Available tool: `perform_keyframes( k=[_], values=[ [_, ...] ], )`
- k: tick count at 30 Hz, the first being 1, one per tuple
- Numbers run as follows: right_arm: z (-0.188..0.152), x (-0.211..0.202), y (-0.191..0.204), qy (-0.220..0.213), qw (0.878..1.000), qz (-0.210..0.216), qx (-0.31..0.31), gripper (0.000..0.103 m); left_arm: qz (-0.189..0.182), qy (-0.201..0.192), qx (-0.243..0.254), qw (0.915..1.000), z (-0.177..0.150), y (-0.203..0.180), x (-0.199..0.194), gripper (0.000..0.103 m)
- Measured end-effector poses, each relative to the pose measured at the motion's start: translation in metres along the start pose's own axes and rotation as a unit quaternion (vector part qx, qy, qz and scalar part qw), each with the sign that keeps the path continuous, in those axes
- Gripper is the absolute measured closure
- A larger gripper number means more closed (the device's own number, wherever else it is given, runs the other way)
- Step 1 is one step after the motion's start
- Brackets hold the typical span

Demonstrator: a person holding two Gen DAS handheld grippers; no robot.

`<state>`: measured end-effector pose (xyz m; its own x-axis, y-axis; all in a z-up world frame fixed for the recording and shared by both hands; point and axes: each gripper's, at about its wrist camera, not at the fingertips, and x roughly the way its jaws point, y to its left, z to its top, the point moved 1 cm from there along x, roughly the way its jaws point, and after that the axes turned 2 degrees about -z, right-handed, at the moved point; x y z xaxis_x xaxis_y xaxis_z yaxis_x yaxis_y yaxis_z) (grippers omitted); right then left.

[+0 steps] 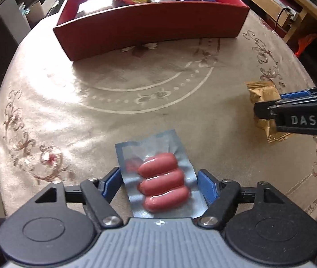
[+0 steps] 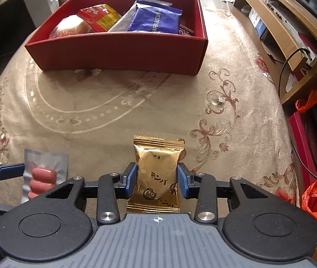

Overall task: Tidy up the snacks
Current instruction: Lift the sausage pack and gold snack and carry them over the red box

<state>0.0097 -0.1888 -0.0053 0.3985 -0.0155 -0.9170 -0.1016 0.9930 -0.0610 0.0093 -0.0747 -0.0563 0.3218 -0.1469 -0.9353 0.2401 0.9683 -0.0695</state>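
Observation:
A clear vacuum pack of three pink sausages (image 1: 161,184) lies on the beige patterned cloth (image 1: 113,116). My left gripper (image 1: 159,182) stands over it, blue pads against the film's two side edges, which curl up. In the right wrist view the same sausage pack (image 2: 43,174) sits at lower left, with a left finger (image 2: 11,169) touching it. My right gripper (image 2: 156,178) is shut on a gold snack packet (image 2: 157,172), pads pressed into its sides. From the left wrist view that gold packet (image 1: 262,95) shows at far right in the right gripper (image 1: 267,111).
A red open box (image 2: 113,53) stands at the far side of the table, holding a red-yellow packet (image 2: 100,16), a blue wafer pack (image 2: 156,20) and other snacks. A wooden shelf unit (image 2: 276,33) and orange plastic bags (image 2: 314,196) lie off the right edge.

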Motion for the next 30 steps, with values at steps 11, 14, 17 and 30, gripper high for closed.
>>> perform_keyframes(
  k=[11,14,17,30],
  values=[
    [0.002,0.000,0.005,-0.005,1.000,-0.003,-0.002,0.056,-0.019,-0.015,-0.027,0.9993,0.010,0.029,-0.008,0.038],
    [0.005,-0.001,0.003,-0.011,1.000,0.000,0.006,0.056,-0.028,-0.021,-0.025,0.9991,0.014,0.029,-0.010,0.038],
    [0.005,-0.001,0.001,-0.012,1.000,0.001,0.011,0.056,-0.033,-0.027,-0.030,0.9987,0.019,0.033,-0.014,0.038],
    [0.017,-0.007,0.007,-0.029,0.999,0.009,0.019,0.056,-0.044,-0.063,-0.032,0.9966,0.043,0.044,-0.028,0.038]
  ],
)
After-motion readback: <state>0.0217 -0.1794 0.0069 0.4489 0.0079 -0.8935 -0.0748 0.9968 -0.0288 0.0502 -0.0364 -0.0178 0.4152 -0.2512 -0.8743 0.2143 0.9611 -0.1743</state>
